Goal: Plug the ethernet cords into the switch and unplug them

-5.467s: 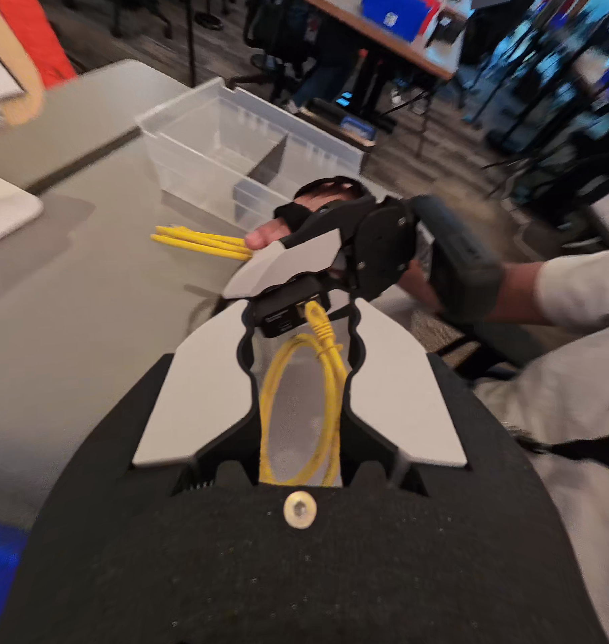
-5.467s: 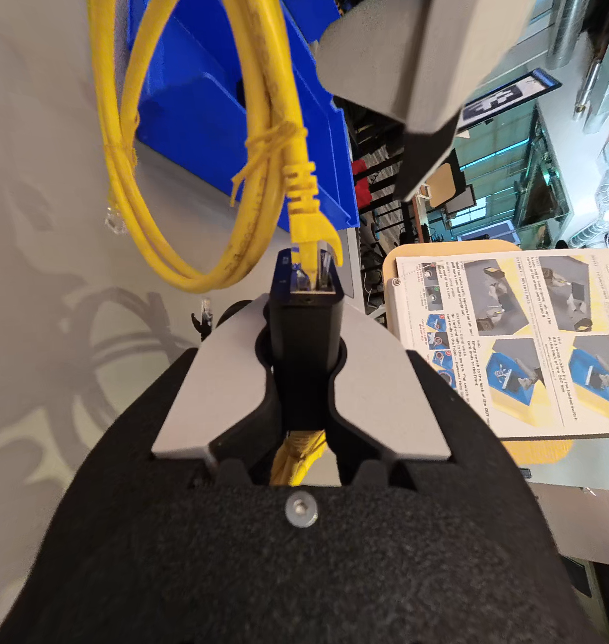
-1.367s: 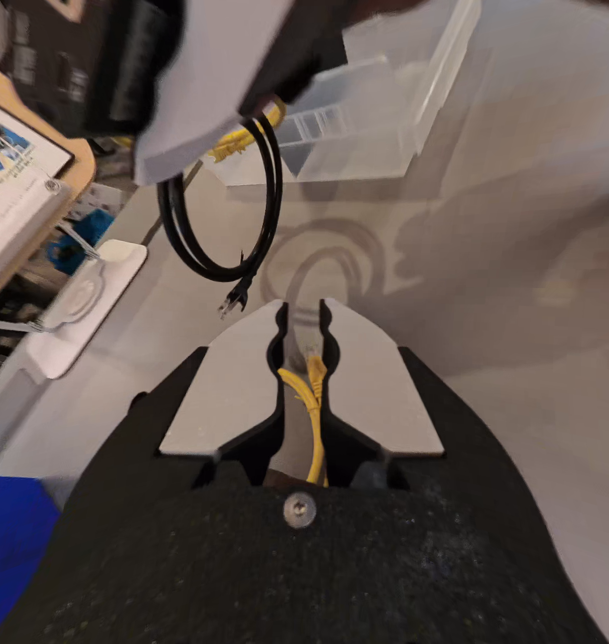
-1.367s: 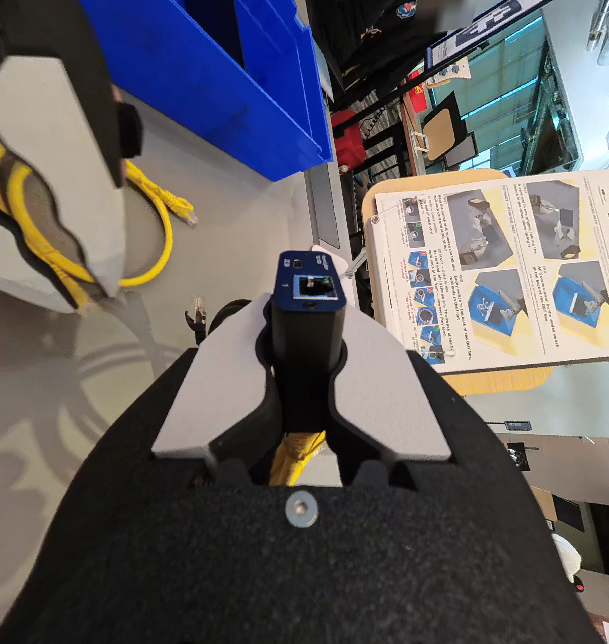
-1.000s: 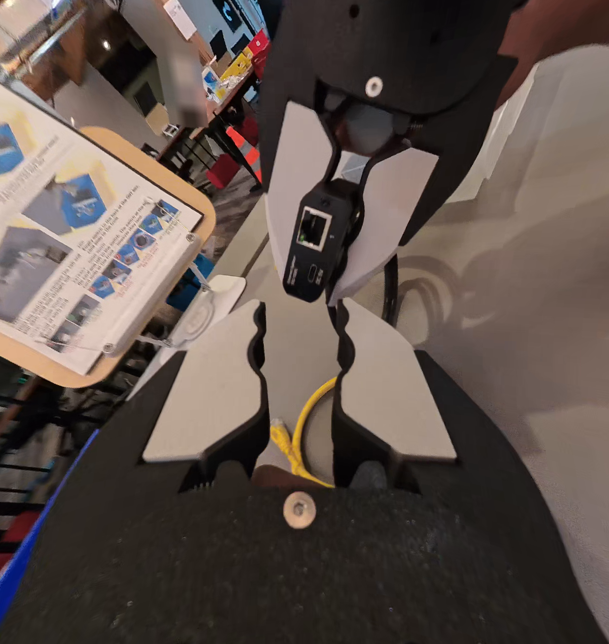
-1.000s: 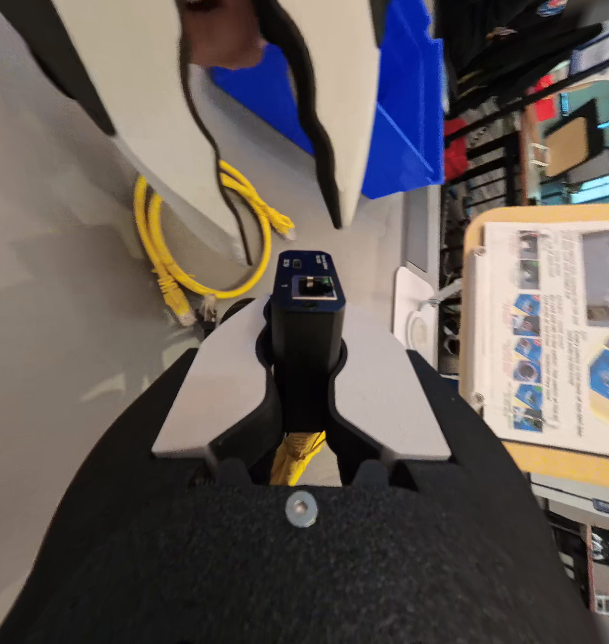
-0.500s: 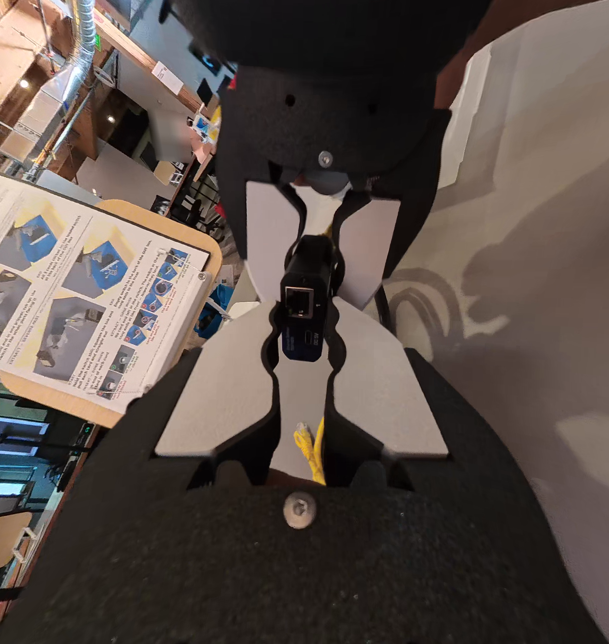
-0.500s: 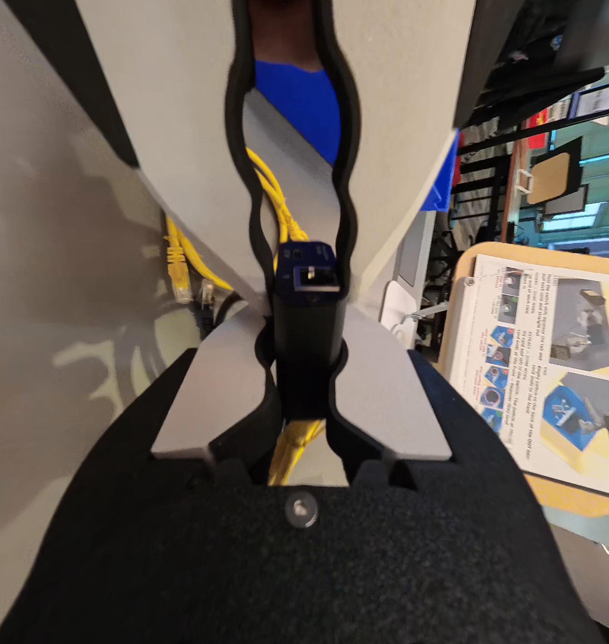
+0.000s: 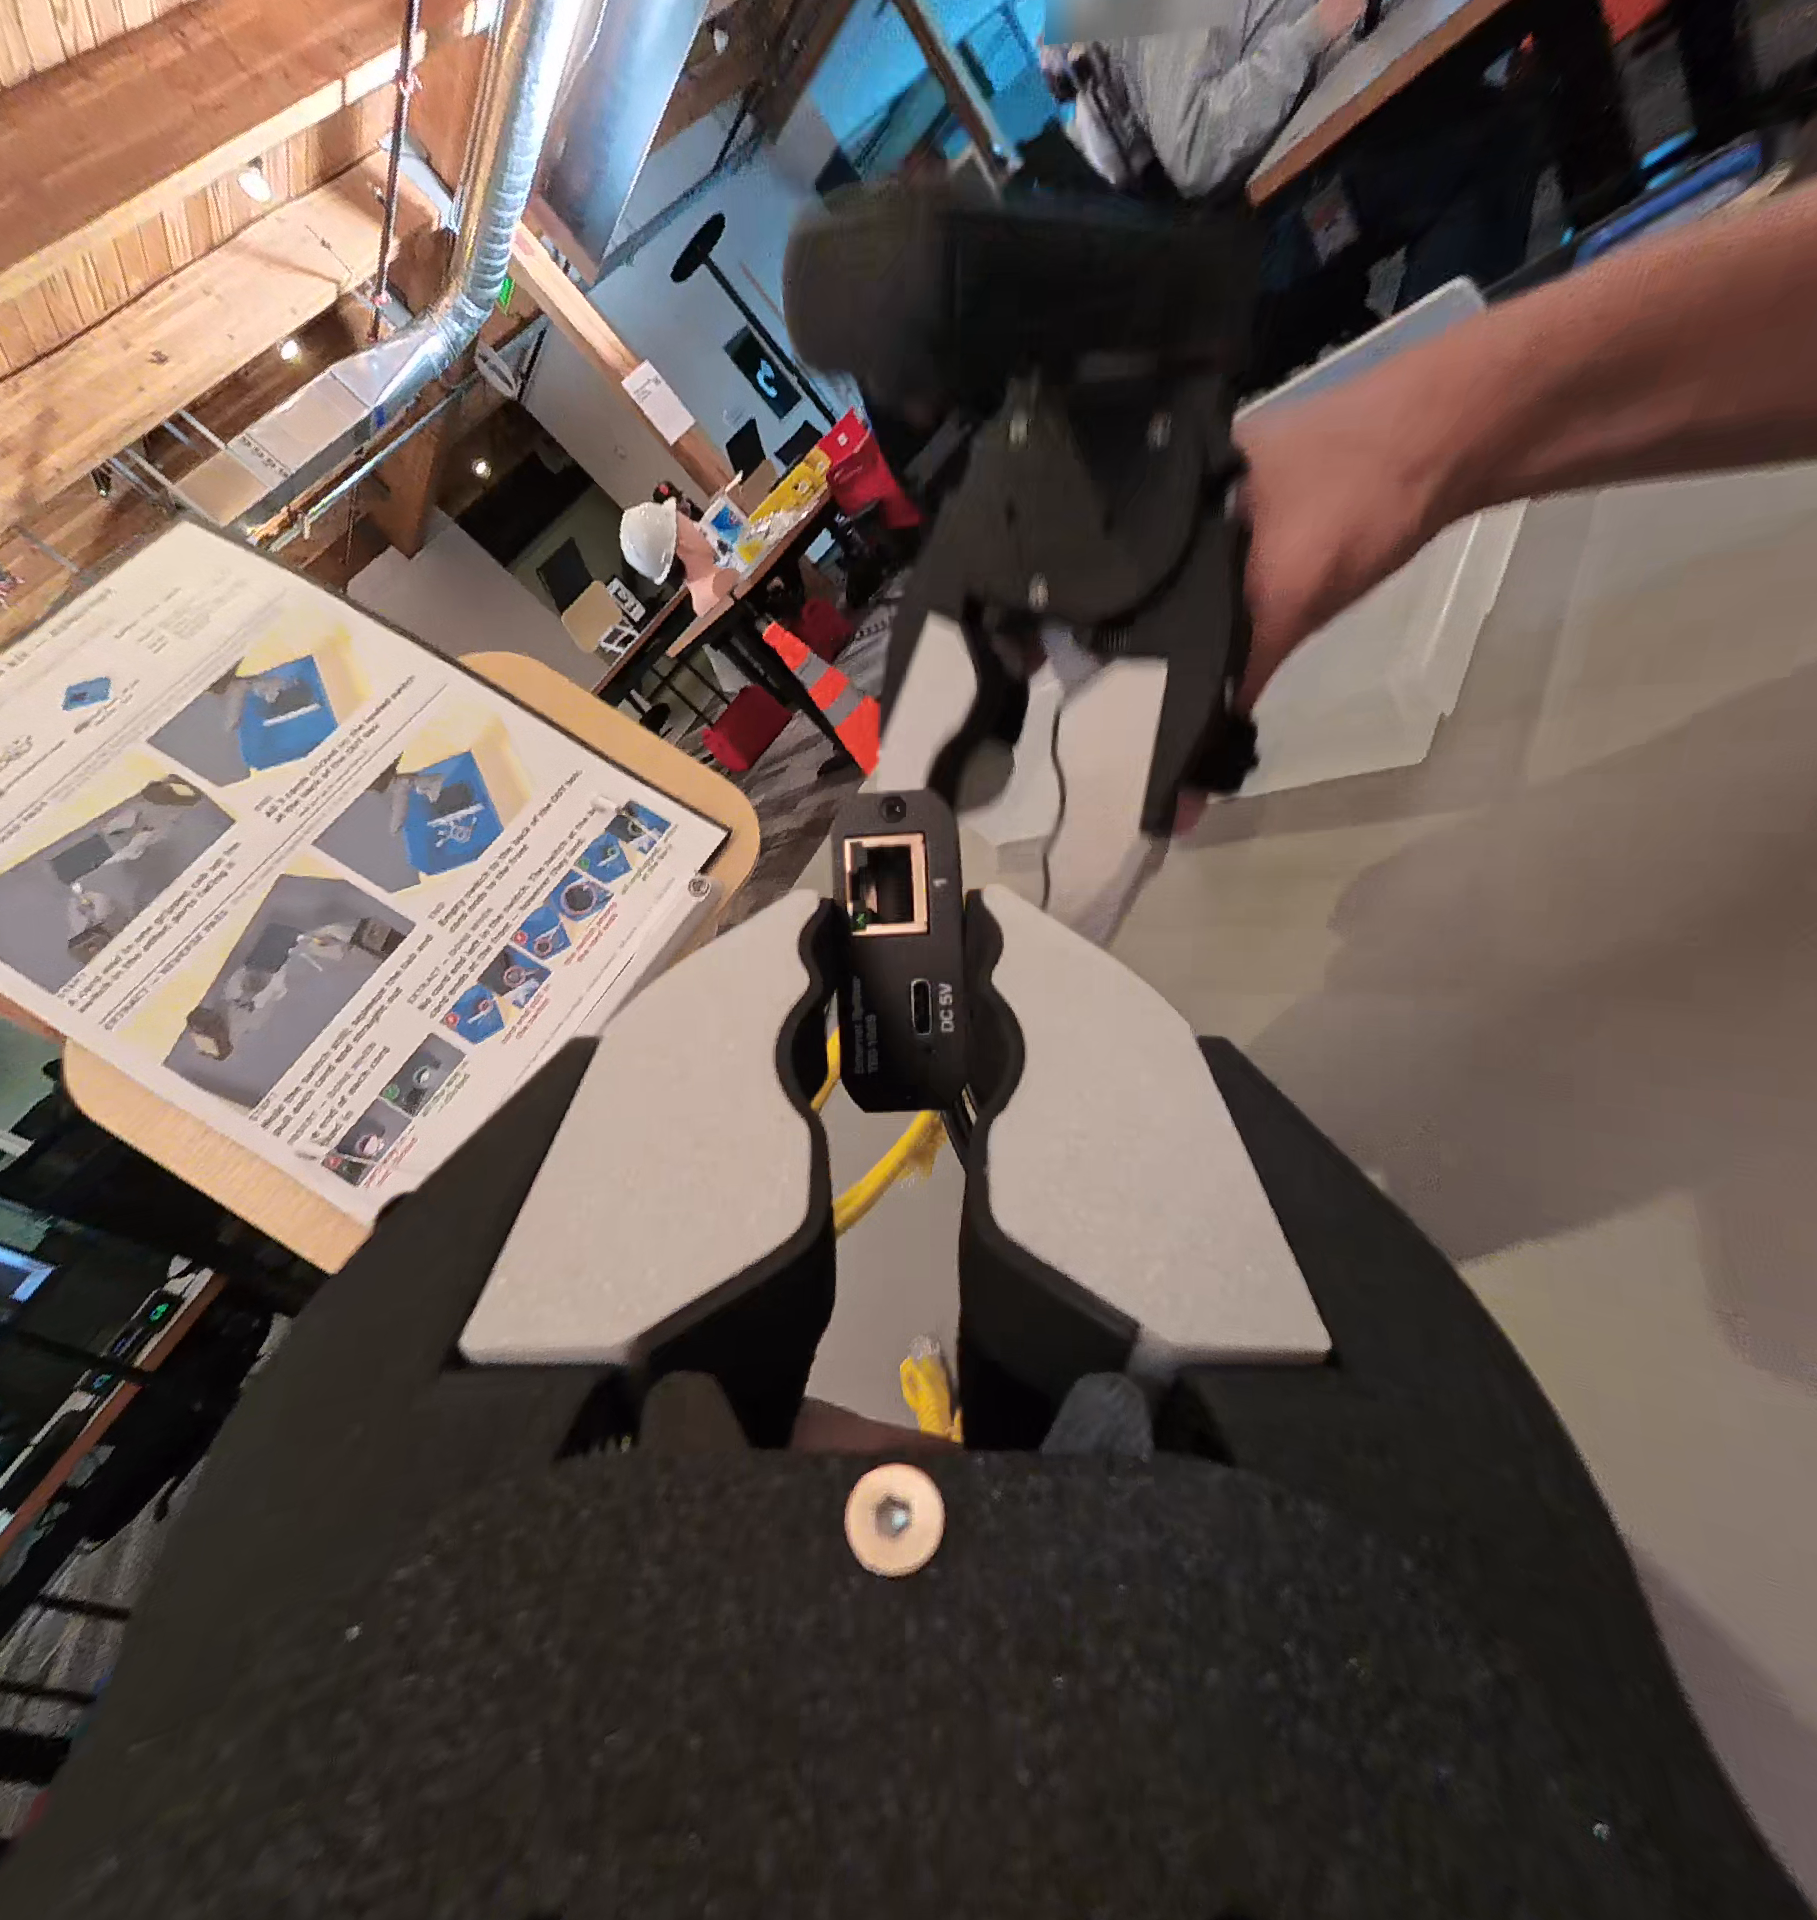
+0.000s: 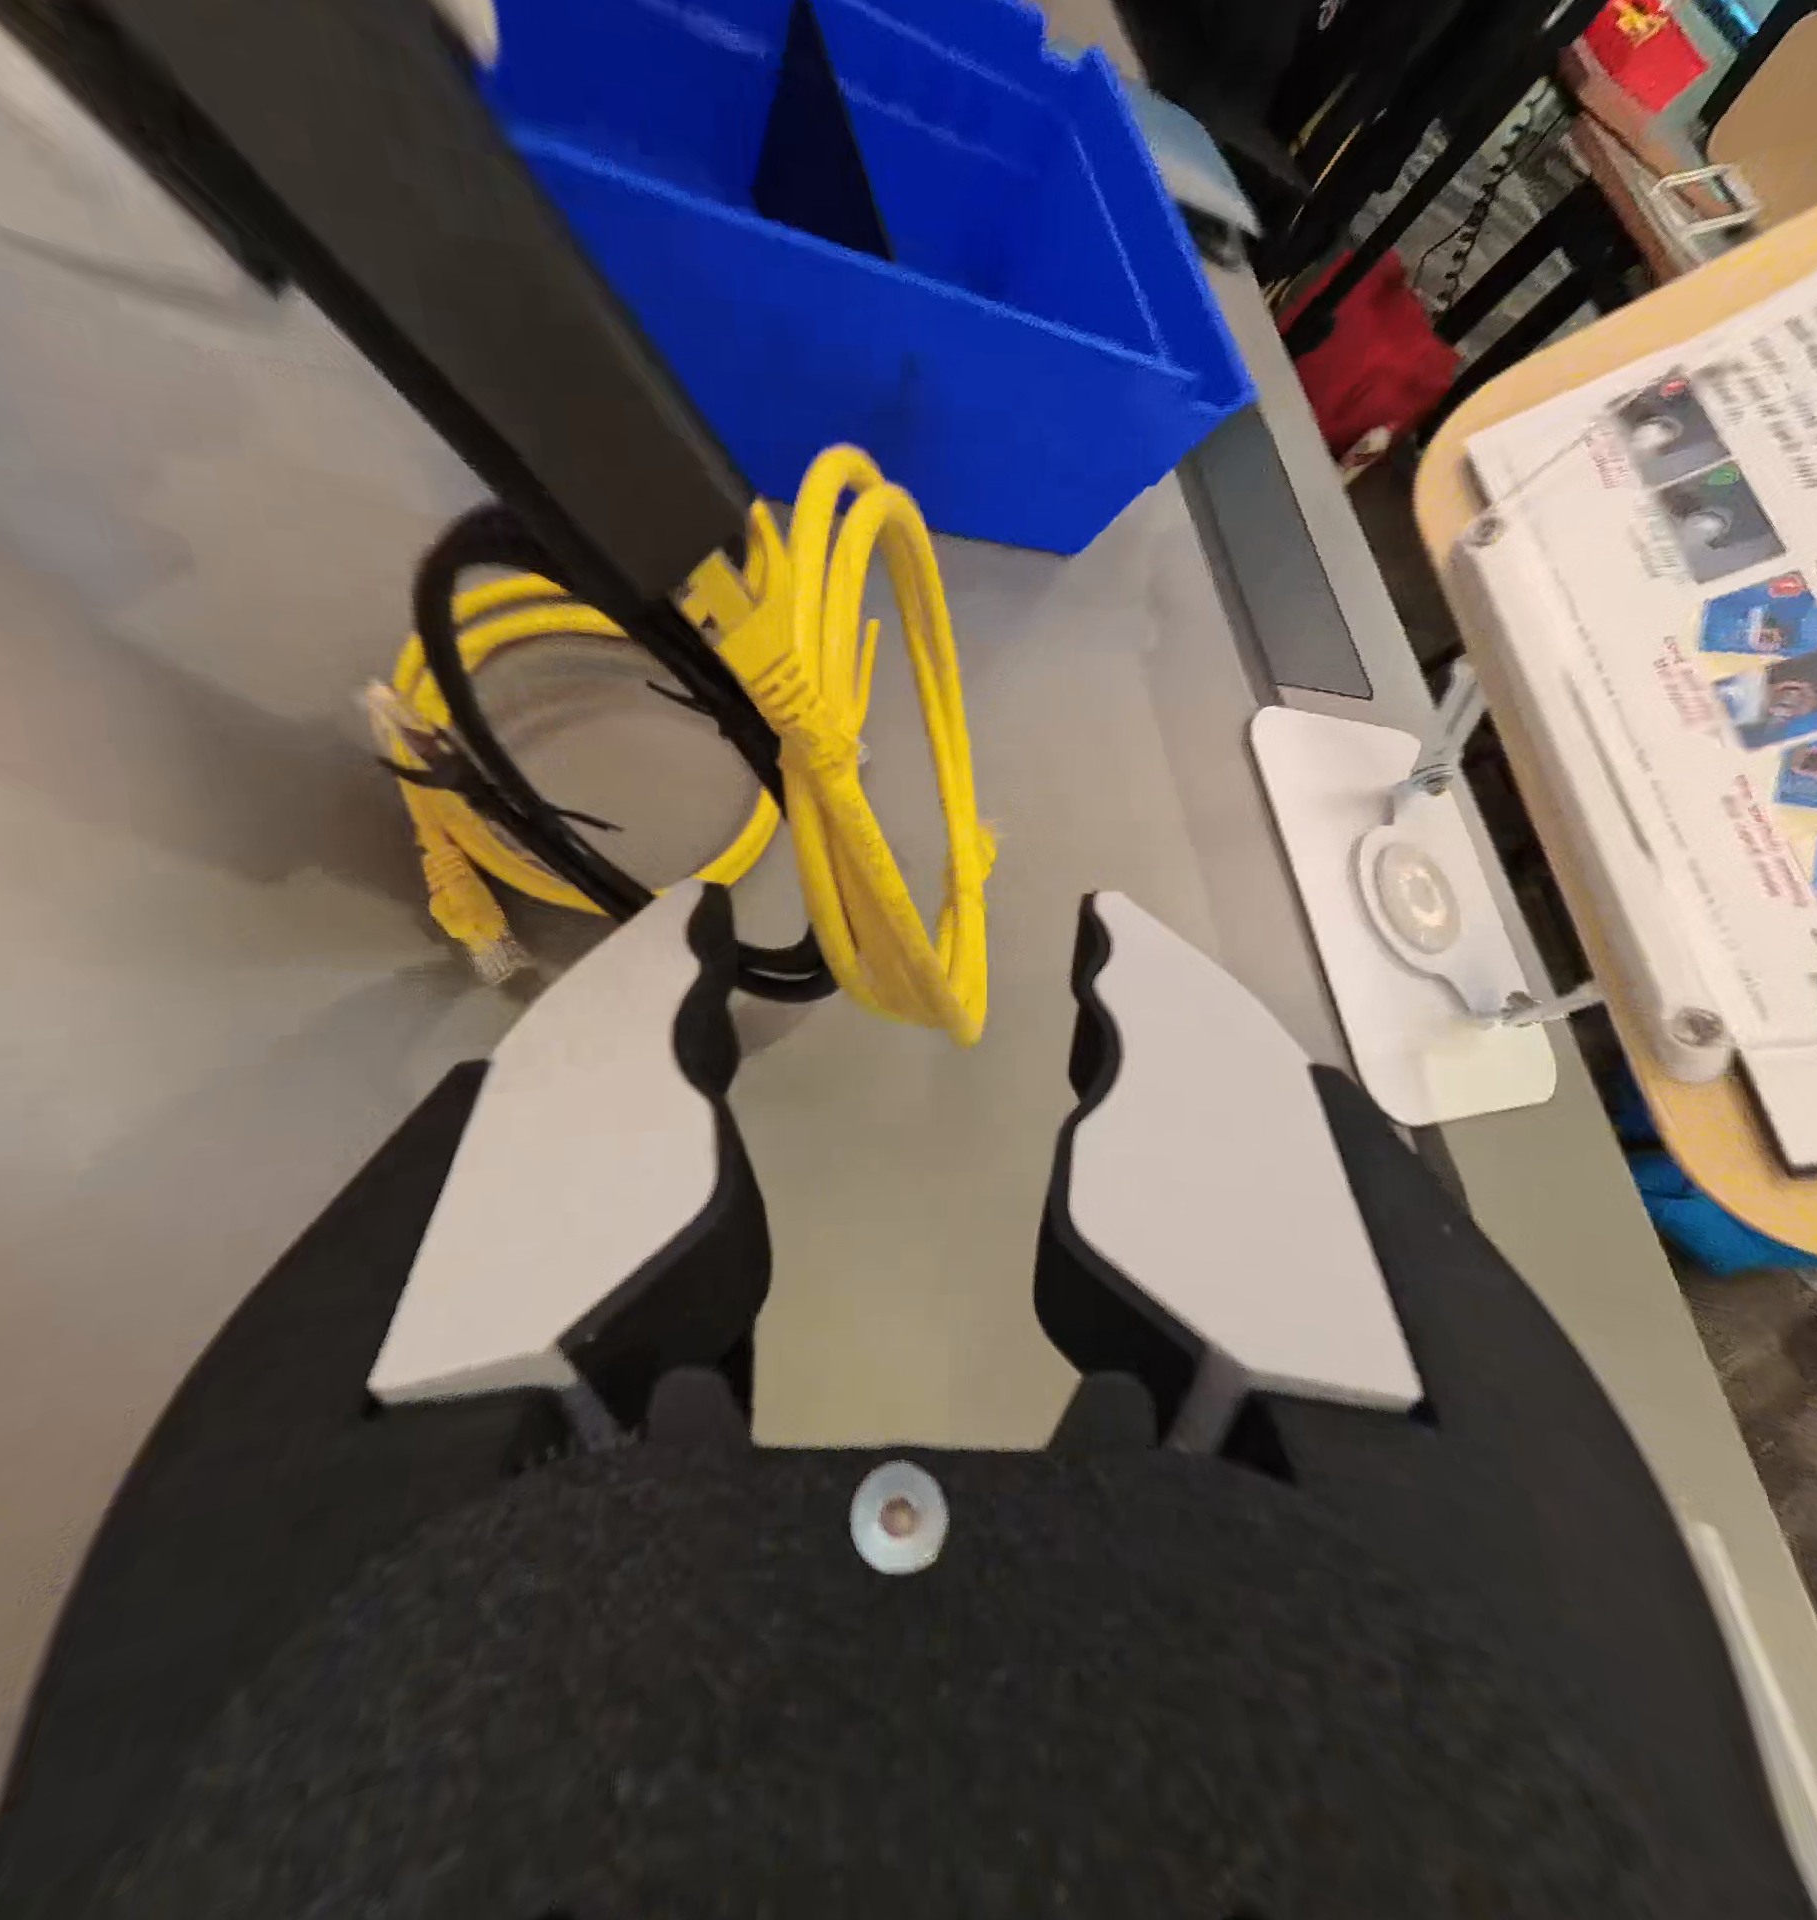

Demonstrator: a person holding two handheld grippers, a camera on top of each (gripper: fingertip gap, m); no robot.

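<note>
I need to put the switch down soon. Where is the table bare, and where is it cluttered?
Bare grey table lies directly under the open right gripper, between the coiled yellow ethernet cords and the white stand base. It is crowded toward the blue plastic bin, where yellow and black cords overlap.

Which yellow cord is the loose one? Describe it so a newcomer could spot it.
Start at the blue bin on the grey table. In front of it a yellow cord lies flat, coiled, with a black cord across it. The other yellow coil hangs upright, off the table.
</note>
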